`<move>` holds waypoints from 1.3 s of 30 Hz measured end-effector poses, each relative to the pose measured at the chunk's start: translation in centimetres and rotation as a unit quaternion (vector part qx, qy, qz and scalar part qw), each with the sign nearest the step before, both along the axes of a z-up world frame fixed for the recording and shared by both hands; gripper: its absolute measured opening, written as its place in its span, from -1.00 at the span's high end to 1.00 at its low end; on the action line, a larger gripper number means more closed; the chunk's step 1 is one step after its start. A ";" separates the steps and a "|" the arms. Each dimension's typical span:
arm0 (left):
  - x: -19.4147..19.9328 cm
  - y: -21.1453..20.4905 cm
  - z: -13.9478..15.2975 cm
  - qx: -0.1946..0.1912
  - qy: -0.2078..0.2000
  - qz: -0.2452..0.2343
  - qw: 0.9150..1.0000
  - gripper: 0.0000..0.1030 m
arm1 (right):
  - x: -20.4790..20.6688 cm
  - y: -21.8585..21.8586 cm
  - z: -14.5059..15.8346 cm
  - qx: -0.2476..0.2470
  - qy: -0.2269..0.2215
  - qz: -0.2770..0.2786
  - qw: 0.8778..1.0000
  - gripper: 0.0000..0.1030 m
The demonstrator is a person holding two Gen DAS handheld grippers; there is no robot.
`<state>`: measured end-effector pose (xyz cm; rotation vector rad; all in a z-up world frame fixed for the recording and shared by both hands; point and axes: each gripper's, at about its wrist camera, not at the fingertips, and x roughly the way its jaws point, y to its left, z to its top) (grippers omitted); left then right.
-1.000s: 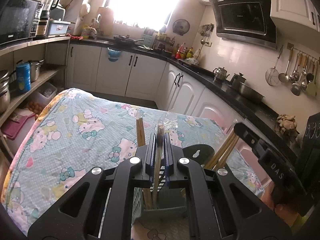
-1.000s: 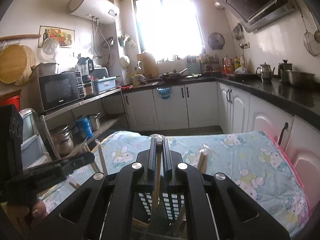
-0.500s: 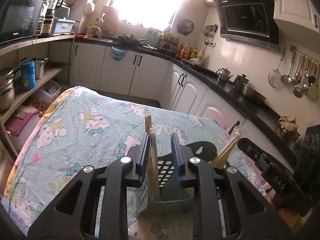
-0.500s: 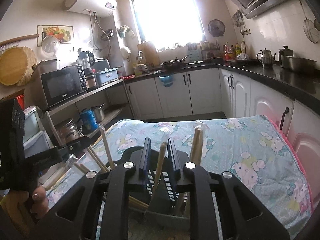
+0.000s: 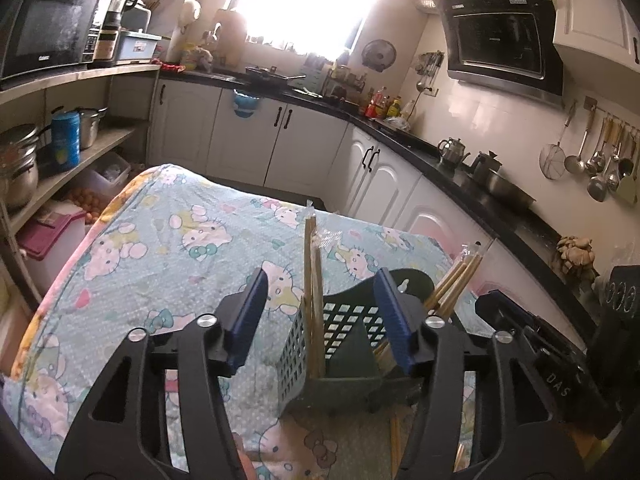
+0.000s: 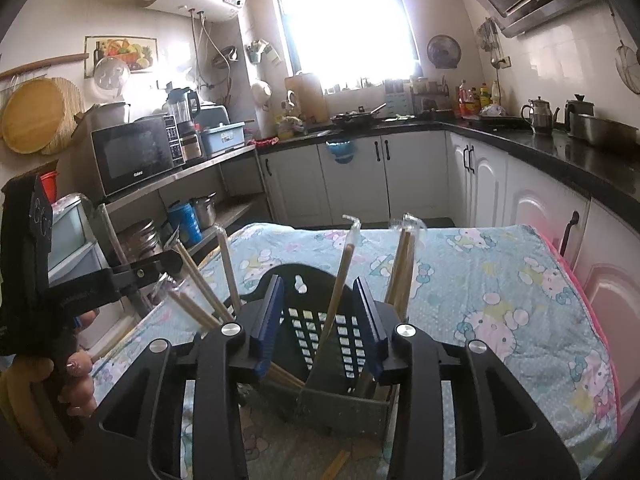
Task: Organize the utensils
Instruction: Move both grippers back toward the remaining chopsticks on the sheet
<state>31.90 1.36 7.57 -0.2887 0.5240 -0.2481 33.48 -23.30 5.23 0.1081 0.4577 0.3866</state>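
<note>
a: blue rubber pads on both sets of fingers now stand apart. the left gripper (image 5: 320, 316) has just been opening to about half its spread; the wrapped pale wooden chopstick pair (image 5: 313, 280) stands between the pads, touching neither, its lower end down in the dark green slotted plastic utensil basket (image 5: 340, 344).

b: and the right gripper (image 6: 318, 312)?

a: same story, though it has just been opening less far. its tan wrapped chopstick (image 6: 340, 284) leans free in the gap, resting in the utensil basket (image 6: 320, 332). nothing is held by either.

b: where does the basket sit?

a: on the cartoon-cat printed cloth (image 5: 168, 248) covering the counter, right under both grippers. more chopsticks lean out to the sides, and a few lie on the cloth beside it.

b: what could go wrong from here?

a: i'd say the pull-back. the sticks lean loosely, so a pad brushing one as the fingers retreat could tip it out. the basket looks light too; a knock from either gripper might slide or topple it. the crinkled wrappers could also catch on a pad.

b: what differs from a second ago?

a: then both sets of fingers were clamped tight on their sticks. now the sticks are released and stand a bit lower and looser in the basket.
</note>
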 end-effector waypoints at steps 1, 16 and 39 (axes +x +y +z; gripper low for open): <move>-0.3 0.1 0.0 -0.002 0.000 -0.001 1.000 -0.04 | -0.1 0.0 -0.1 0.000 0.002 0.002 1.000 0.27; -4.6 1.1 -0.1 -0.021 -0.002 -0.002 1.000 -0.74 | -2.6 -0.7 -1.0 -0.012 0.020 0.008 1.000 0.20; -9.2 0.2 -2.4 -0.016 0.023 -0.015 0.999 -0.77 | -8.8 -3.8 -3.5 -0.029 0.068 -0.013 0.997 0.18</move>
